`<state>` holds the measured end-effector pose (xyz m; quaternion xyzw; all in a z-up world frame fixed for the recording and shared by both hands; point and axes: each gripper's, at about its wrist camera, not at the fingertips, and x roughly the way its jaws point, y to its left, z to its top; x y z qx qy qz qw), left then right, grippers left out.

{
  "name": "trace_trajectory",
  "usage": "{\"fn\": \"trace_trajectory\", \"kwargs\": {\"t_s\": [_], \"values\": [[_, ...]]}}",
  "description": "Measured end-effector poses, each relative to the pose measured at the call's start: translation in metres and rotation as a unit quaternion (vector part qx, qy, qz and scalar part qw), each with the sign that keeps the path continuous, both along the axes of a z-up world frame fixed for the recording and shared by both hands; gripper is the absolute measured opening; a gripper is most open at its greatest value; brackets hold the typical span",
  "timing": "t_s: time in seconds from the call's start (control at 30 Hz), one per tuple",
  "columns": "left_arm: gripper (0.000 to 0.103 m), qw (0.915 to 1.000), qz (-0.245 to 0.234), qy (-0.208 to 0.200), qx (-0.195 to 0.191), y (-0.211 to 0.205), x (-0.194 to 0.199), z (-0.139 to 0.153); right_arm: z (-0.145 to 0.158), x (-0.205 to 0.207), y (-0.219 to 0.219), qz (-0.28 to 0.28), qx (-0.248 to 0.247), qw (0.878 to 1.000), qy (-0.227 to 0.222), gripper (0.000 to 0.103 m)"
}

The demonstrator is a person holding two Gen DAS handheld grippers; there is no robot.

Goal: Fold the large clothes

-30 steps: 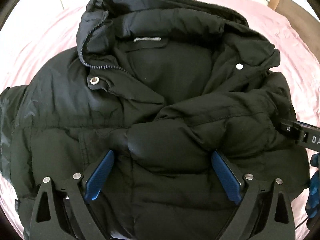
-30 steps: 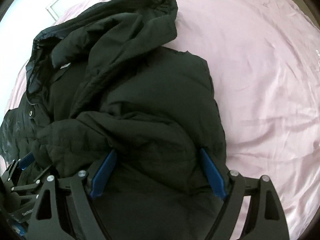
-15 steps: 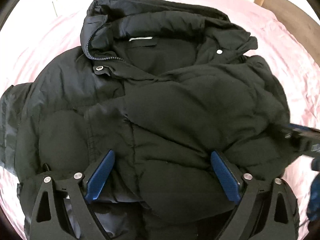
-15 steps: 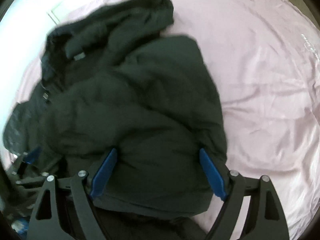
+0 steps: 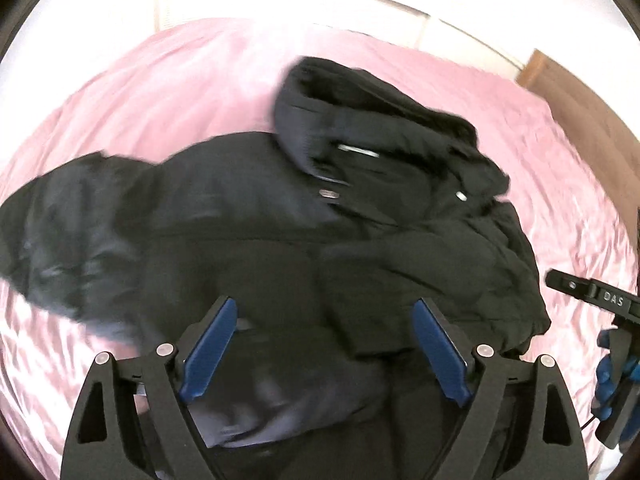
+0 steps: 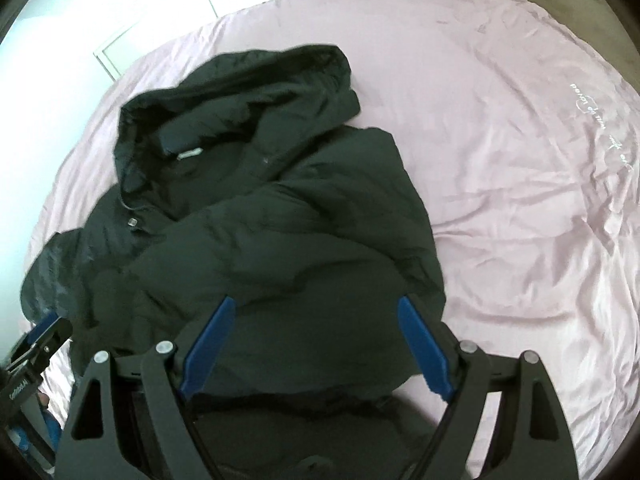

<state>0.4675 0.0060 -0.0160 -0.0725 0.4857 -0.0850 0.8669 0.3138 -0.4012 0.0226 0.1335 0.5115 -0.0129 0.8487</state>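
Observation:
A black hooded puffer jacket (image 5: 280, 220) lies face up on a pink bed sheet (image 5: 160, 92), its hood (image 5: 360, 96) at the far end and one sleeve (image 5: 68, 220) spread to the left. My left gripper (image 5: 324, 308) hovers open above the jacket's lower body, with nothing between its blue pads. In the right wrist view the jacket (image 6: 280, 220) has its right half folded over the chest. My right gripper (image 6: 316, 304) is also open, above the jacket's near right edge, and grips nothing. Each gripper shows at the rim of the other's view: right gripper (image 5: 592, 296), left gripper (image 6: 44, 332).
The pink sheet (image 6: 500, 120) stretches wide and wrinkled to the right of the jacket. A brown wooden bed frame (image 5: 580, 112) runs along the far right. White wall and door panels (image 6: 132, 40) stand behind the bed. A blue-gloved hand (image 5: 612, 364) holds the right gripper.
Both grippers have risen and drawn back from the jacket, which now looks smaller with more sheet around it. The left sleeve has come into the left wrist view.

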Motion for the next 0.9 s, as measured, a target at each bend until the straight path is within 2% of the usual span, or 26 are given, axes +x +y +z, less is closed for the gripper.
{"fn": "trace_trajectory", "kwargs": {"t_s": [0.13, 0.27, 0.4, 0.63, 0.73, 0.8, 0.9], "values": [[0.091, 0.9972, 0.051, 0.016, -0.053, 0.068, -0.006, -0.001, 0.016, -0.011, 0.014, -0.005, 0.005, 1.0, -0.007, 0.084], [0.091, 0.985, 0.126, 0.03, -0.114, 0.148, -0.011, -0.009, 0.028, -0.016, 0.029, -0.009, 0.008, 1.0, -0.011, 0.084], [0.091, 0.9656, 0.205, 0.036, -0.156, 0.224, -0.02, -0.026, 0.036, -0.018, 0.041, -0.014, 0.006, 1.0, -0.009, 0.084], [0.093, 0.9329, 0.3, 0.035, -0.196, 0.315, -0.033, -0.059, 0.045, -0.019, 0.052, -0.025, -0.001, 1.0, -0.007, 0.084], [0.095, 0.92, 0.325, 0.026, -0.217, 0.338, -0.033, -0.069, 0.047, -0.02, 0.052, -0.034, -0.003, 0.999, -0.006, 0.084], [0.095, 0.9074, 0.34, 0.017, -0.246, 0.354, -0.03, -0.077, 0.048, -0.022, 0.051, -0.041, -0.004, 0.999, -0.004, 0.084], [0.095, 0.8934, 0.355, 0.011, -0.275, 0.372, -0.022, -0.087, 0.049, -0.023, 0.048, -0.048, -0.01, 0.999, 0.0, 0.084]]}}
